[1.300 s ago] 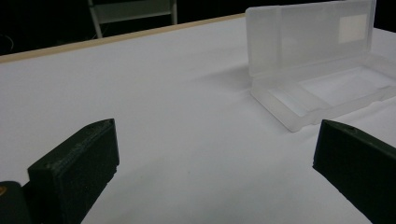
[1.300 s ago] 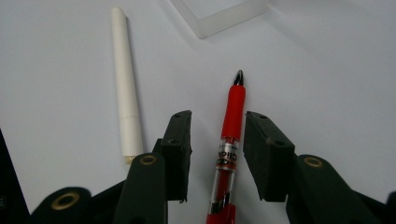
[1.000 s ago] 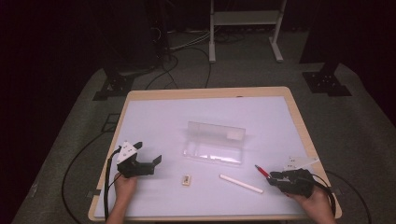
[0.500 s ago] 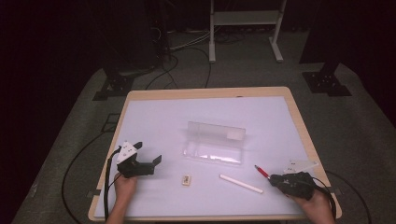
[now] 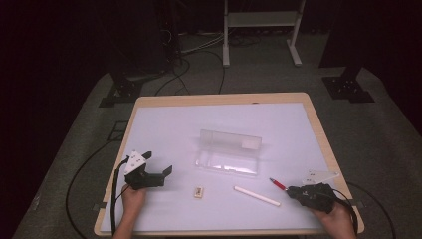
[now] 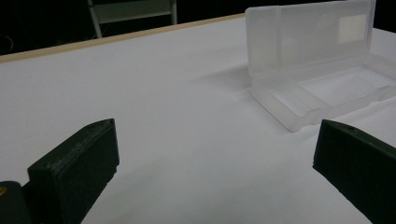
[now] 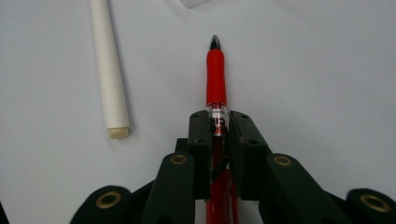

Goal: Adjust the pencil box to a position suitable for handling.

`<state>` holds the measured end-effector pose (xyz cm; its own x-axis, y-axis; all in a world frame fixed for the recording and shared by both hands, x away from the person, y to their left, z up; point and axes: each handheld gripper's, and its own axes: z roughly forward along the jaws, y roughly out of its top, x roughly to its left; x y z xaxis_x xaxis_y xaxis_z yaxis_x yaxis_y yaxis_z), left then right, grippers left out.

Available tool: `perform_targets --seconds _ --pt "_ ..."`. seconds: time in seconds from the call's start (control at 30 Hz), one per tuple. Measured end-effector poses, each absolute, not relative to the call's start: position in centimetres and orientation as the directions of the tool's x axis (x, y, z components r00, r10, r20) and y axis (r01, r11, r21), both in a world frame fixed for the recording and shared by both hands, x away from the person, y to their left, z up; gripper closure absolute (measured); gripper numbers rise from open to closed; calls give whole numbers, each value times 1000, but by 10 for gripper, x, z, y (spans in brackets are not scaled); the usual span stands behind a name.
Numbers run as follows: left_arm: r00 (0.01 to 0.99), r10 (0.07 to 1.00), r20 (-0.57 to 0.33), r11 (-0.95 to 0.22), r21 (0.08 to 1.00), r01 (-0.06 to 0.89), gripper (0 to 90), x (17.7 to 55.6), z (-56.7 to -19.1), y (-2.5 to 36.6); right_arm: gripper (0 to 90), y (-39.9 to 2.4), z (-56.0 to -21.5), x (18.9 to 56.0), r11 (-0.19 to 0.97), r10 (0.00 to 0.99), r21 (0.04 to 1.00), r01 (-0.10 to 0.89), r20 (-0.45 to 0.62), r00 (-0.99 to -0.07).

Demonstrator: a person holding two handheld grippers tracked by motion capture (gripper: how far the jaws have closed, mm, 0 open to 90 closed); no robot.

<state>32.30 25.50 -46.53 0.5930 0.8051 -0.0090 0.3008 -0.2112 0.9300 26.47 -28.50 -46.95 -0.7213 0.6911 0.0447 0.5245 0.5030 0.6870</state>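
While the left gripper (image 5: 161,173) rested with its jaws wide apart and empty near the table's (image 5: 164,124) front left, the right gripper (image 7: 218,122) had just been closing and clamped a red pen (image 7: 215,70) lying flat at the front right, beside a white stick (image 7: 108,70). Judging by this, the pick-up step was under way. Next would likely come lifting the pen toward the open clear case (image 5: 230,152) mid-table.

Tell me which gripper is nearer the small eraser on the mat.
Left. The left gripper hovers just left of the eraser, jaws open toward it. The right gripper sits farther off on the eraser's other side, beyond the white stick, shut on the red pen.
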Motion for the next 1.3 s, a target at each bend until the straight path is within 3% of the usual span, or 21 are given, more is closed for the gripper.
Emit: perform_targets --seconds 0.67,1.3 --pt "593 805 -9 -211 930 301 0 323 -465 255 786 -298 -442 268 439 670 744 504 102 -735" --pt "593 805 -10 -210 930 301 0 323 -465 255 786 -293 -415 277 456 640 759 466 84 -764"
